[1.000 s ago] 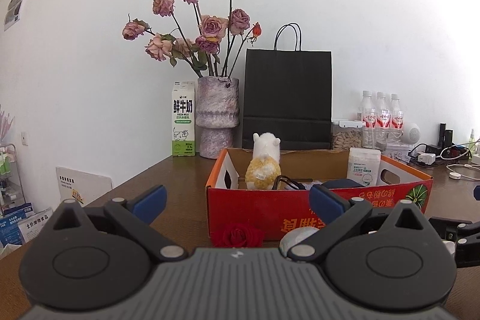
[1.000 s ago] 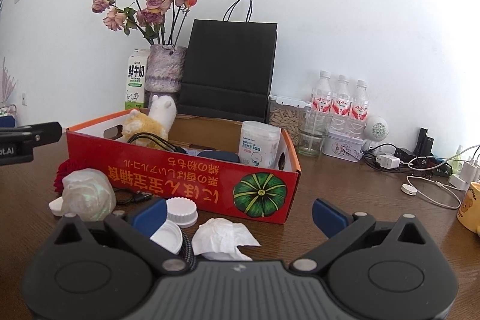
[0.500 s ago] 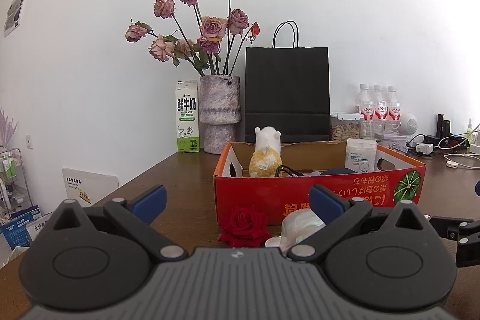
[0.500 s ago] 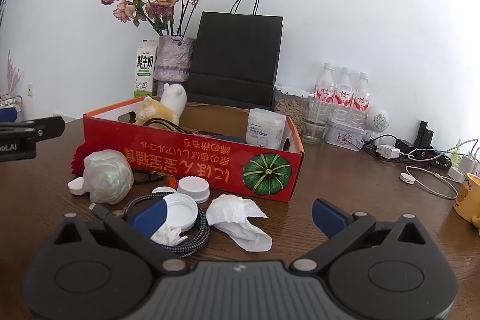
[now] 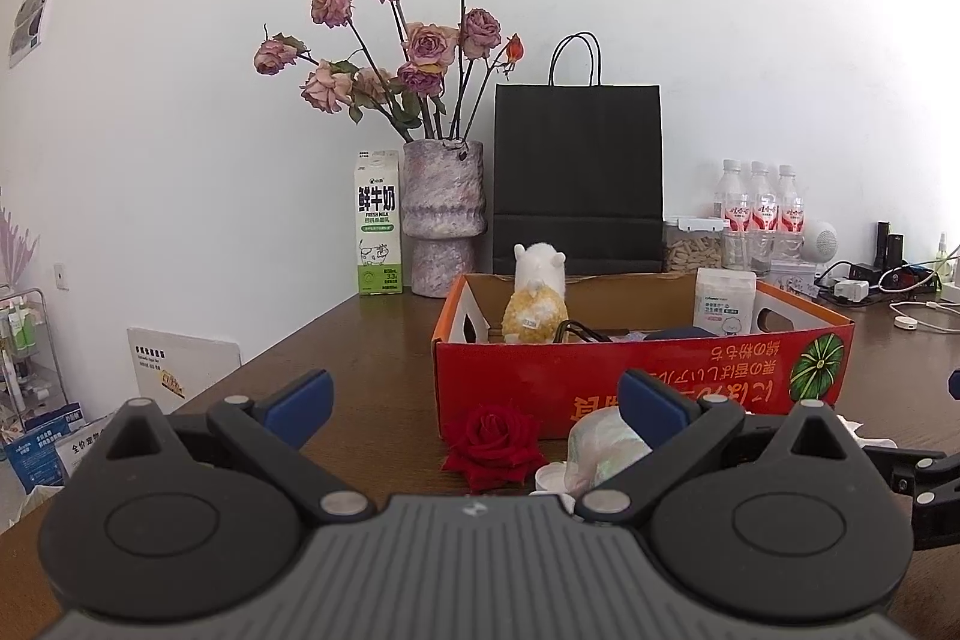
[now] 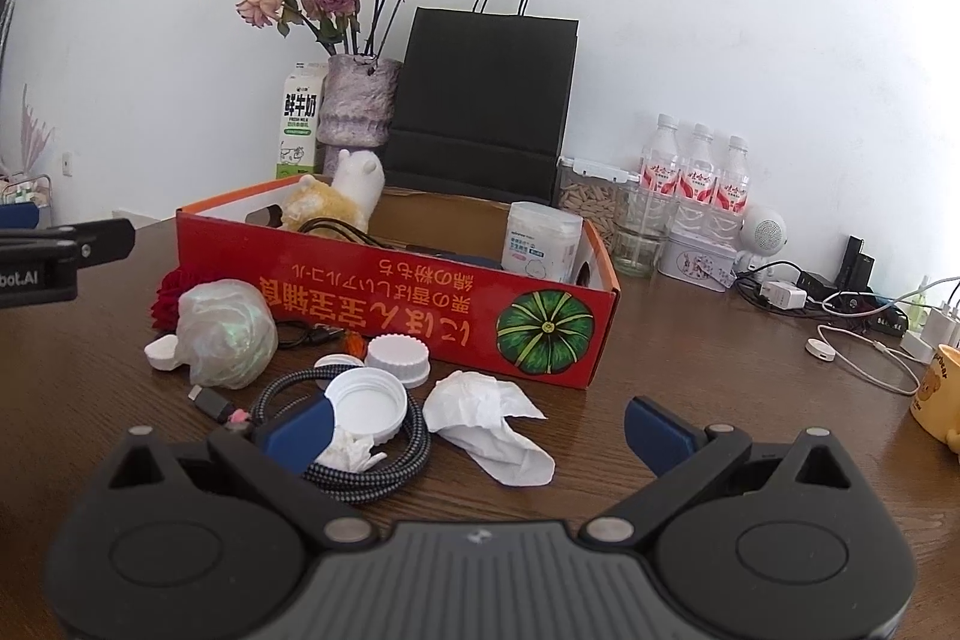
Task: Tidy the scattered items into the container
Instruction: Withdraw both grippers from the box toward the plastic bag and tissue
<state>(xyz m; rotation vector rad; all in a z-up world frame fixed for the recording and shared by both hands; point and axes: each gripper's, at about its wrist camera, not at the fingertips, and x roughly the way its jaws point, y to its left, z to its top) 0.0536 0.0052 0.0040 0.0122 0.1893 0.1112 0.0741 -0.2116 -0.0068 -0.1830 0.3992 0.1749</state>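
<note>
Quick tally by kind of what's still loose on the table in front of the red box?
White caps or lids: 3
Crumpled tissues: 2
Cables: 2
Red rose: 1
Crumpled plastic bag: 1
Small orange bit, unclear: 1
Total: 10

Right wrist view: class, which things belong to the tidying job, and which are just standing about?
Job:
red cardboard box
crumpled tissue
braided cable
white lids
red rose
plastic-wrapped bundle

Standing about:
black paper bag
milk carton
water bottles
yellow mug
</note>
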